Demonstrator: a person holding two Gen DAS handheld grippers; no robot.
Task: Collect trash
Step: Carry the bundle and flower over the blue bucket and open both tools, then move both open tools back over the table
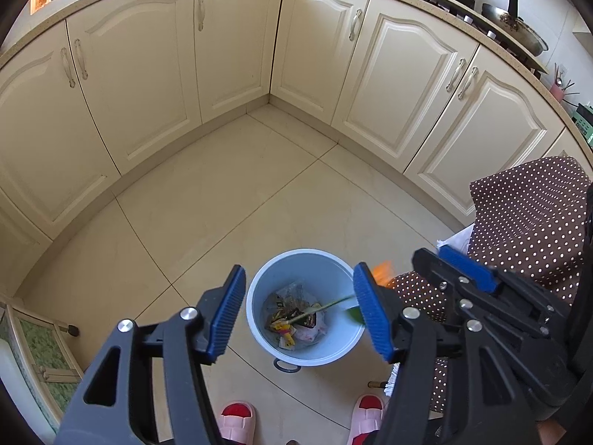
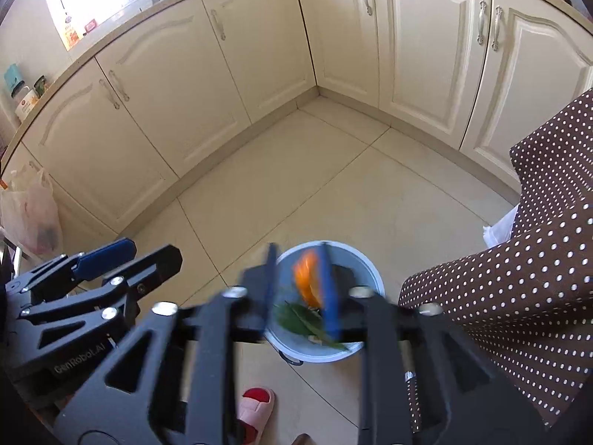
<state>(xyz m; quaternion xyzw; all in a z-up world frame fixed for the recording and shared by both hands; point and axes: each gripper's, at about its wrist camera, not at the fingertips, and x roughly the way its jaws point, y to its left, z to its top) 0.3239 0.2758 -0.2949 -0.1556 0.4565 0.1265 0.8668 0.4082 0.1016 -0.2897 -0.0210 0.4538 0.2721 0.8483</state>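
Hovering over the light-blue bin (image 1: 305,307), the left gripper (image 1: 300,319) points down and forward at the floor (image 1: 237,200), jaws spread wide, nothing between the blue pads (image 1: 227,315). Bin sits on the tiles near the person's feet, pink slippers (image 1: 237,421) just below it in the left wrist view. Inside the bin: wrappers and plastic scraps (image 1: 292,320) at the bottom, plus a green stem (image 1: 320,309) lying across toward the right rim.

Right gripper (image 2: 298,291) is also above the bin, to the right of the left one, tilted down; it is motion-blurred in its own view. An orange flower (image 2: 307,278) sits between its pads, a green leaf (image 2: 296,319) just below, both over the bin opening. There is a gap between the jaws, with the flower at the right pad; cannot tell whether it is clamped or loose because of the blur. In the left wrist view the orange blur (image 1: 381,272) shows just behind the left gripper's right pad.

Brown polka-dot cloth (image 2: 519,278) fills the right side, close to the bin. Cream cabinets (image 1: 229,44) form the far corner. A plastic bag (image 2: 31,218) hangs far left.
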